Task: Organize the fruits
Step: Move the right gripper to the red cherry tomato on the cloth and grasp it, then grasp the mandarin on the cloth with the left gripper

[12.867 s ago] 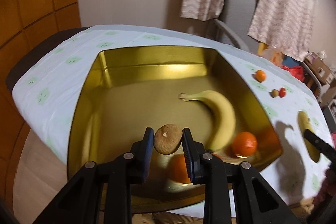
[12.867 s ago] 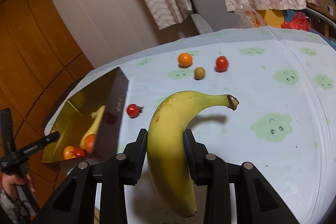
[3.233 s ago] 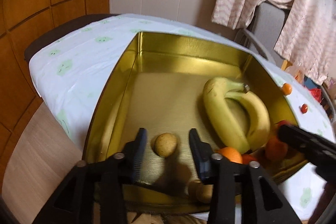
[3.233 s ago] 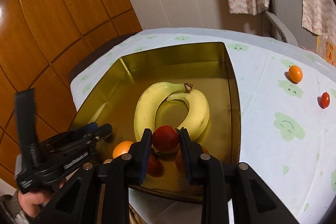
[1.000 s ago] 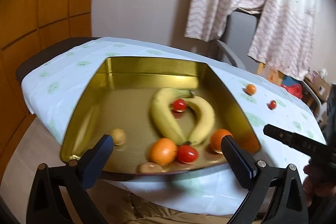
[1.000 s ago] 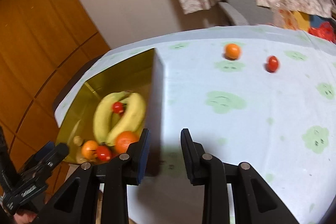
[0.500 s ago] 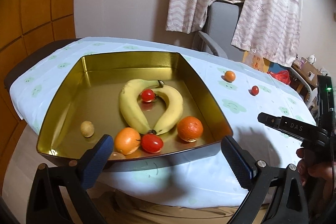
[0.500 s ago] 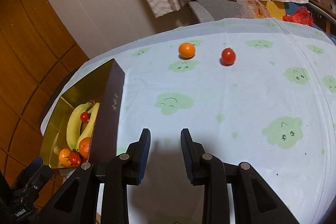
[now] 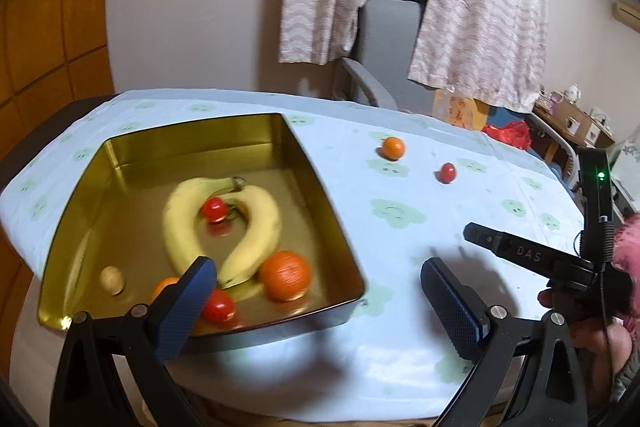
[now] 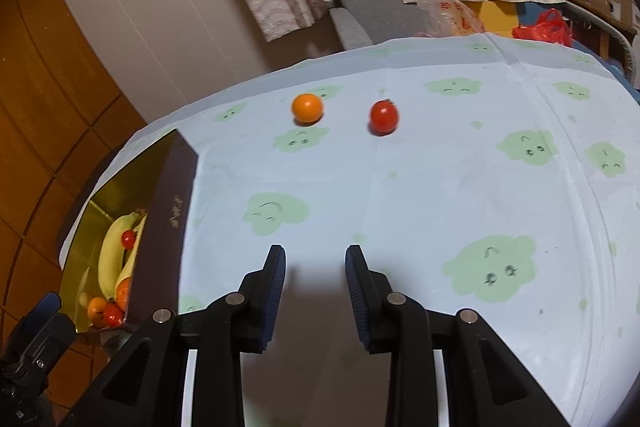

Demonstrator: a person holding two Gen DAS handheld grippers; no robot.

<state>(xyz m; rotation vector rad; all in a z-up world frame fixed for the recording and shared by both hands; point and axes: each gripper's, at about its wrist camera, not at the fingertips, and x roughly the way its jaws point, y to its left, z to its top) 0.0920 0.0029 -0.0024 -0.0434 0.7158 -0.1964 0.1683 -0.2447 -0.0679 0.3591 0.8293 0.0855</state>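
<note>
Both grippers have swung away from the gold tin [image 9: 320, 183], now holding bananas [image 9: 180, 223], toward the orange [image 10: 307, 108] and tomato [image 10: 383, 115] left on the counter [image 10: 440, 195]. Right gripper [image 10: 316, 259] jaws stand narrowly apart, empty; left gripper [image 9: 316, 287] jaws gape wide, empty.

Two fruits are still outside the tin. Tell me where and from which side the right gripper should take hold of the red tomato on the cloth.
Grip the red tomato across its round middle, coming from above and the near side with the right gripper. It sits alone on the tablecloth, apart from the small orange, so both sides are free. Its stem points up, so a low pinch likely avoids it. The jaws look narrow, so open them wider first.
</note>
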